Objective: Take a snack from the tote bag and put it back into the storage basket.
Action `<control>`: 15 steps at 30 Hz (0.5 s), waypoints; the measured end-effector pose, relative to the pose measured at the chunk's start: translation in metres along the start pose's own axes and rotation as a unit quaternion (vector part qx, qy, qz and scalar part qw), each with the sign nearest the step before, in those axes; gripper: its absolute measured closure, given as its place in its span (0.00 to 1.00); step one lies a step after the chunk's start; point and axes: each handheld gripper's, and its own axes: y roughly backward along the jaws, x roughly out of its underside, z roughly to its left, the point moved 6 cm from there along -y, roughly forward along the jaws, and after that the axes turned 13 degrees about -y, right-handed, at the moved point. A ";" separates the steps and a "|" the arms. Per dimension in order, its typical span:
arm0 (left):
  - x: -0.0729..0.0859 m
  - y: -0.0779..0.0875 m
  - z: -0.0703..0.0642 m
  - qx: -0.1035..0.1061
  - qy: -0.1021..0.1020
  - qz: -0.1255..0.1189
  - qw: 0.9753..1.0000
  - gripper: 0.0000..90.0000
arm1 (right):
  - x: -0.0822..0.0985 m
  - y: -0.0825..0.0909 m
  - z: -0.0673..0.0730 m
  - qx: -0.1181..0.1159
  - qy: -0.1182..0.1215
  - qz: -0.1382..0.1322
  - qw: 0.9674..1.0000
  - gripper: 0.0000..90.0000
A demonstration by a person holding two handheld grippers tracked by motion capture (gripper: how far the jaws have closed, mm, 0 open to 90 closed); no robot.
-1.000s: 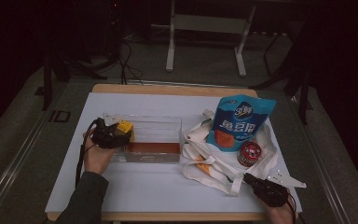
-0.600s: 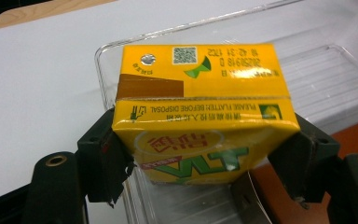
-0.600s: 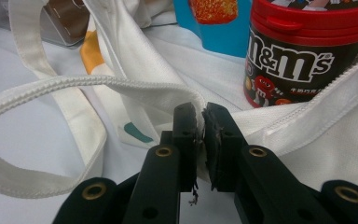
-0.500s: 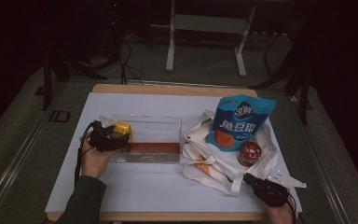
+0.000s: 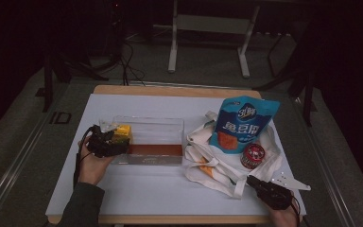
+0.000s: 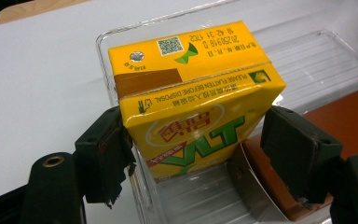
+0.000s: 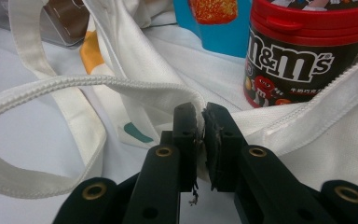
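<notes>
While right jaws pinch the white bag's hem, left jaws stand apart flanking the yellow carton.

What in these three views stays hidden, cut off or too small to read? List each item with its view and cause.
- Yellow drink carton, left gripper view: its base, hidden behind the clear box rim.
- Candy tub, right gripper view: lid top cut by the frame edge.
- Blue snack bag, high view: small print unreadable.

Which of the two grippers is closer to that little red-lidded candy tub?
Right. The right gripper pinches the white bag's edge just below the candy tub; the left gripper is across the table, around a yellow carton.
</notes>
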 end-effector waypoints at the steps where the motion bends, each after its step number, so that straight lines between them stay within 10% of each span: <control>1: 0.001 0.001 0.000 -0.001 -0.001 0.000 1.000 0.30 | 0.000 0.000 0.000 0.000 0.000 0.000 1.000 0.92; 15: -0.004 0.021 0.010 -0.008 -0.006 -0.045 0.999 0.31 | 0.000 0.000 0.000 0.001 0.001 0.001 1.000 0.92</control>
